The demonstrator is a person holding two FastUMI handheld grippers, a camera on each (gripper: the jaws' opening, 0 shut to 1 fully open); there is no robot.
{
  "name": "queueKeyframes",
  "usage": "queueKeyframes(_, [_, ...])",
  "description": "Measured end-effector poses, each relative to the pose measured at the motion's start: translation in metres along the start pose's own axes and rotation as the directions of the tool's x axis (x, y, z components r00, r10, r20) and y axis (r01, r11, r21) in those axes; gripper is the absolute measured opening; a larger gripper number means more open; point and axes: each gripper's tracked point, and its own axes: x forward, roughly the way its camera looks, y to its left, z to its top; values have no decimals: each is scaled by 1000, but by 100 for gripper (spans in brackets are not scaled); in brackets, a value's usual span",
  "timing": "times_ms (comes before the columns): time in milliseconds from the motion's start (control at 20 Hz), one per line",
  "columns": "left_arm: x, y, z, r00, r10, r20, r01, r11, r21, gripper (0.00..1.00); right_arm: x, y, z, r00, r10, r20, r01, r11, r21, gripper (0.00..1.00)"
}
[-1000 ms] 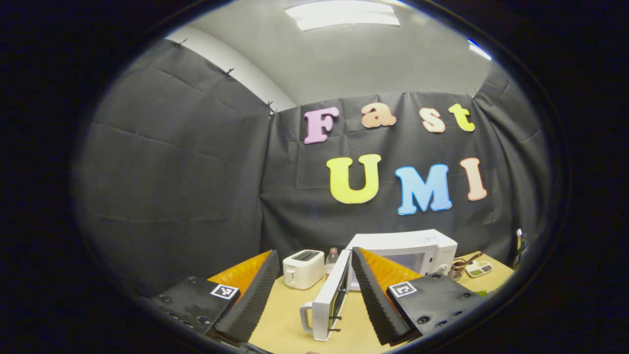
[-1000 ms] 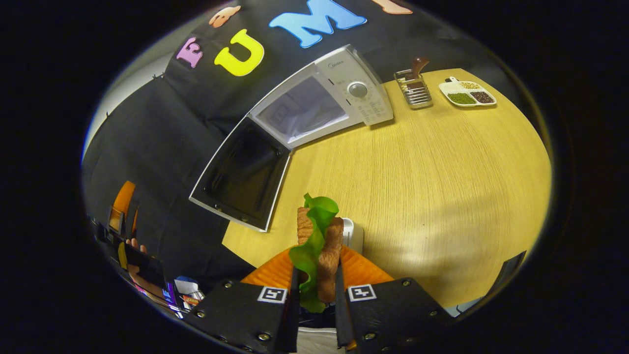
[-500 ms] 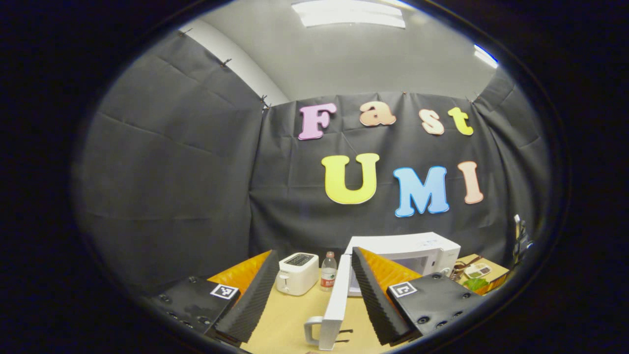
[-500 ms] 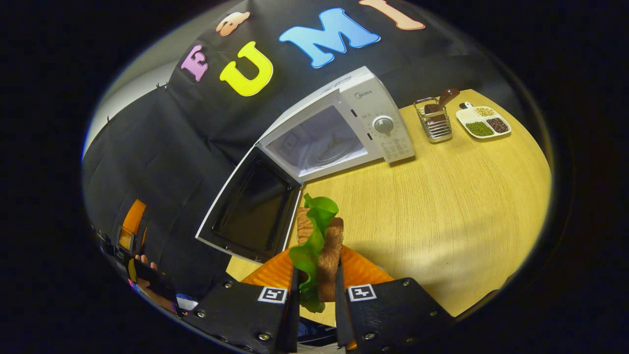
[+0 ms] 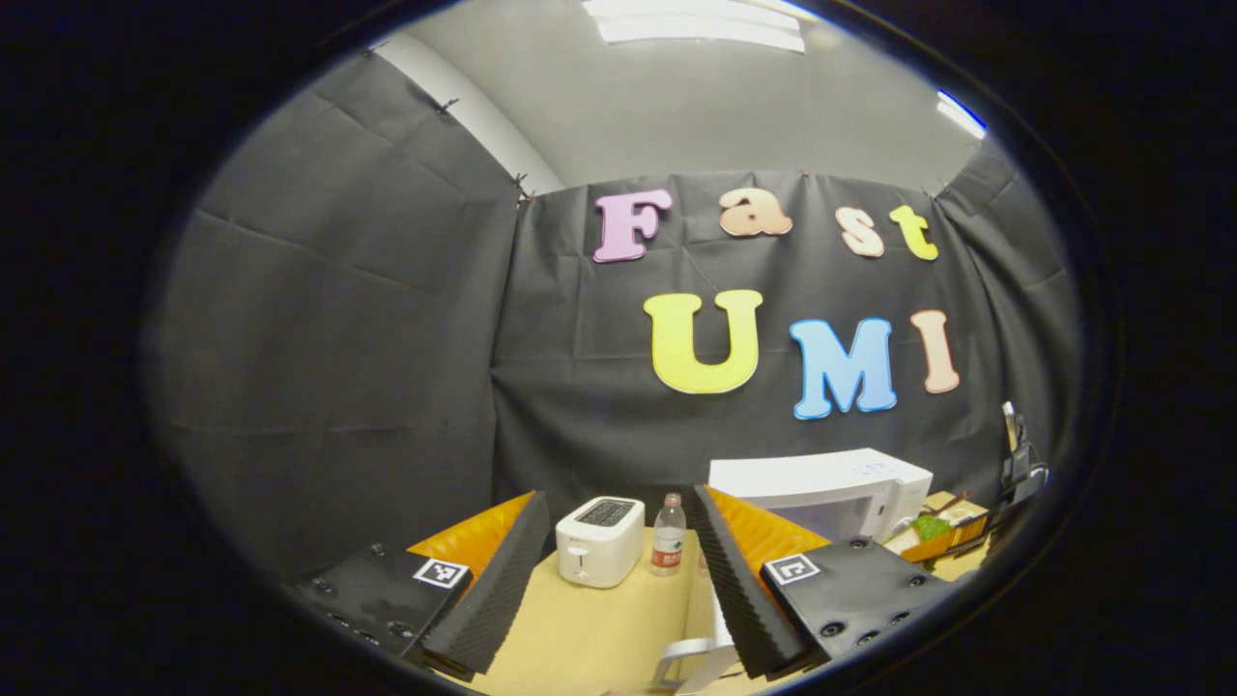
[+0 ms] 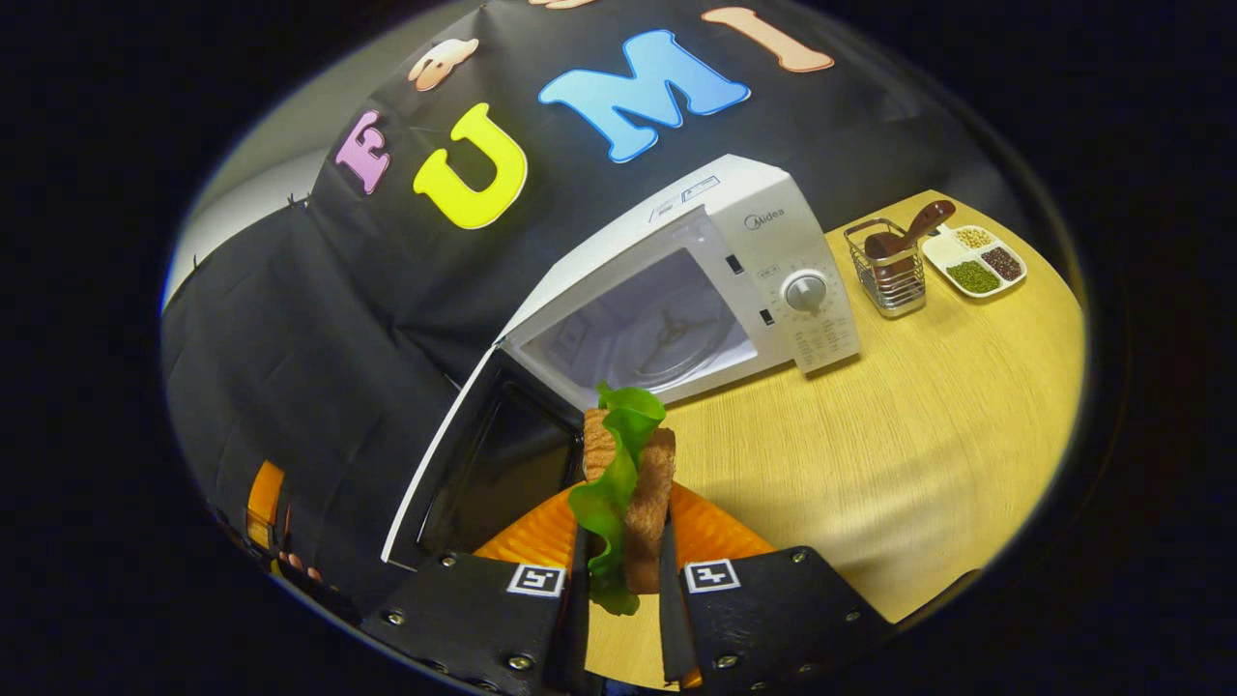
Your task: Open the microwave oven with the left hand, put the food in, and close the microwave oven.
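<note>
Your first step is done: the microwave oven (image 6: 676, 290) stands on the table (image 6: 899, 445) with its door (image 6: 464, 464) swung wide to the left, and the cavity shows bare, with only the turntable hub inside. What is left is the placing of the food and the closing of the door.

Your right gripper (image 6: 623, 580) is clamped on the food, a sandwich (image 6: 633, 493) of two brown slices with a green lettuce leaf between them. You hold it upright in the air, in front of the open cavity and near the door's hinge side; it is not yet inside. To my eye you are midway through the carry, so the second step is begun but not finished.

Your left gripper (image 5: 618, 570) is wide apart and holds nothing. In the left gripper view it looks across the table at a white toaster (image 5: 599, 553) and a small water bottle (image 5: 667, 546) beside it, with the microwave oven farther right. The door's handle (image 5: 681, 662) sits low, just beside its right finger, so I judge it well placed for the closing push.

As for writing: the brand word "Midea" reads on the oven's front above the dial (image 6: 804, 290). The print under the dial and the bottle's label are too small to read.

At the far right stand a wire basket (image 6: 889, 275) and a divided dish (image 6: 976, 263) of grains.
</note>
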Motion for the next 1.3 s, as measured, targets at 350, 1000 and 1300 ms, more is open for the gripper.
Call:
queueKeyframes(350, [21,29,-19,999,-12,-44,12,1000,-3,94,60,2,20,993,-59,101,52,996,72,30])
queueKeyframes(1000, [49,88,-44,993,29,-112,-23,998,52,94,169,-10,67,949,-140,282,90,979,185,30])
queueKeyframes(1300, [43,104,-60,987,73,-143,-63,995,77,96,212,-29,84,935,-186,303,123,969,216,30])
